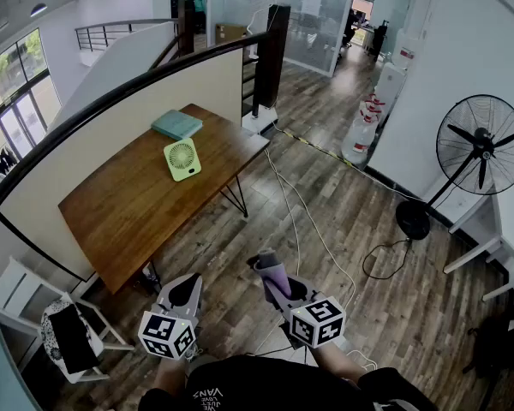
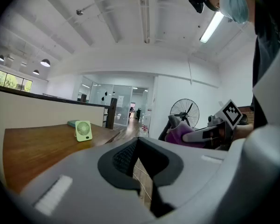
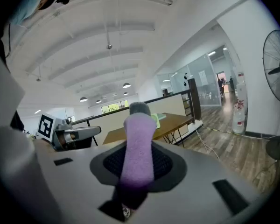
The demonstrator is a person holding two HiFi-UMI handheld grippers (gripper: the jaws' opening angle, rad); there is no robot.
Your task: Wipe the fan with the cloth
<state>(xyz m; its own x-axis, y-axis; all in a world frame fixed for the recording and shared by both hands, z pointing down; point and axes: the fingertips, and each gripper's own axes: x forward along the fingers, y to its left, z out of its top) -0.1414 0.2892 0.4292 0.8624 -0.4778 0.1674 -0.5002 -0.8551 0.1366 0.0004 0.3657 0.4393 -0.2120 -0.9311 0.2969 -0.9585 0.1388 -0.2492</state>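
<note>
Fan: small green desk unit, upright on table, toward the far end, just in front of teal book. Grille faces back along the table's length, toward the near end. Broad face presented for wiping, thin edge to either side.

Right gripper: off the table's near end, over floor, jaws clamped on purple cloth, rolled, sticking out past the tips. Left gripper: also off the near end, a bit closer to the table's corner, jaws closed on nothing.

Key relation: fan well apart from both, ahead and left of the cloth, with nearly the whole table length between. Left marginally nearer, but right carries the cloth. Judgement: approach not started; needs a walk-up along the table's right side, then a reach in over the long edge.

Room: tabletop bare around the fan except the book behind it, so open on front, left and right. Low partition along the table's far side blocks access from there. Cables on the floor off the table's right corner: trip risk. White chair at the near left corner. Pedestal fan well right of the table, probably not the target.
</note>
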